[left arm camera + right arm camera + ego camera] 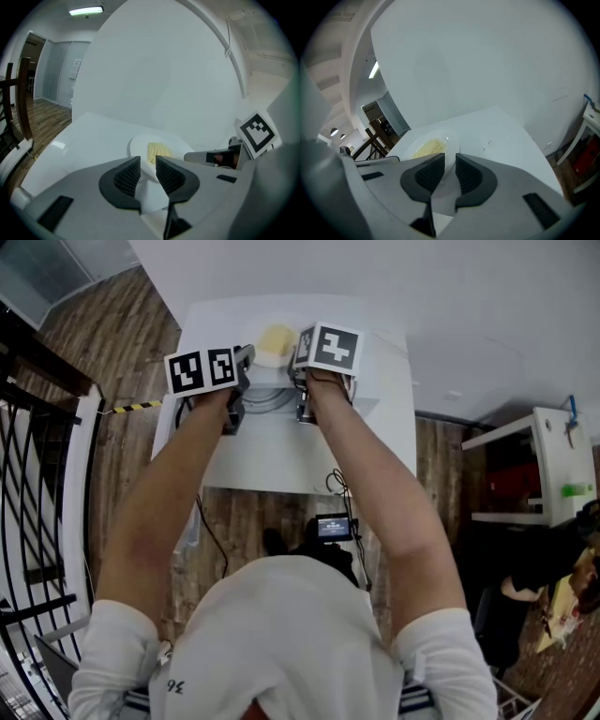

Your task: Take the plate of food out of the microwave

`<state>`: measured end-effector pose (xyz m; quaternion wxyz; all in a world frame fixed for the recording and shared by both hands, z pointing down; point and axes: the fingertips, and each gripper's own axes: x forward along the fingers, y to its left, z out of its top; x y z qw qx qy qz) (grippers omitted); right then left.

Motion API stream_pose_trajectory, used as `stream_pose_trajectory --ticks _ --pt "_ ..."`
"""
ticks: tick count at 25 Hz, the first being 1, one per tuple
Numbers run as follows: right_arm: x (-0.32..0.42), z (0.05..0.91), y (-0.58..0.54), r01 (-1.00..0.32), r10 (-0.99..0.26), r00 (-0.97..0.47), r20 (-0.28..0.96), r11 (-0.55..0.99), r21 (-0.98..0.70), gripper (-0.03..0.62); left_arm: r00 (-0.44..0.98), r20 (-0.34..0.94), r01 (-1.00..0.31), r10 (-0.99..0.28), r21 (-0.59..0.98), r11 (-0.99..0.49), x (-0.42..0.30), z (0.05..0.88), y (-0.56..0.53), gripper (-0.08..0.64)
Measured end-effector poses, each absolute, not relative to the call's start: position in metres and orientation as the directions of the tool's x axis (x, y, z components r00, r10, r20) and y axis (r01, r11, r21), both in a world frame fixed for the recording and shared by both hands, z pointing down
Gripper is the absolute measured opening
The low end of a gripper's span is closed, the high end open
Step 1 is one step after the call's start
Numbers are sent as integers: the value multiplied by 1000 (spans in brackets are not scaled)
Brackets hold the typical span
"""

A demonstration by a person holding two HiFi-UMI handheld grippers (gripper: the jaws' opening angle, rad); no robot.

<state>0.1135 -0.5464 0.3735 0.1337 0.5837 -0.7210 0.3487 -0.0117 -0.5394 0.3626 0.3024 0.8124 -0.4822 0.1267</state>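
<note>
Uneven lifting or drawing back is the risk, I judge. The right claw (450, 161) looks pinched on the near rim of the plate (449, 140), its pads barely apart. The left claw (148, 163) stands slightly wider, with the rim in its gap but not visibly pressed. A one-sided pull could tip the plate and slide the noodles (158, 151) off. The plate sits out on the white counter (89, 136), so the task looks all but done.

Bare white-walled room with white table (272, 460), wood floor (122, 465), stair railing (21, 484)
</note>
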Motion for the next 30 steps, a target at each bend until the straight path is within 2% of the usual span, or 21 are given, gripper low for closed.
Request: stream_pose_trajectory --ticks 22,30 --pt "122 348 -530 -914 -792 -322 519 118 -388 51 564 410 -815 -716 415 -405 -7 340 -517 86" --pt "121 275 -515 -899 -839 -396 374 272 -342 51 642 252 -745 -724 427 -512 3 278 -497 86"
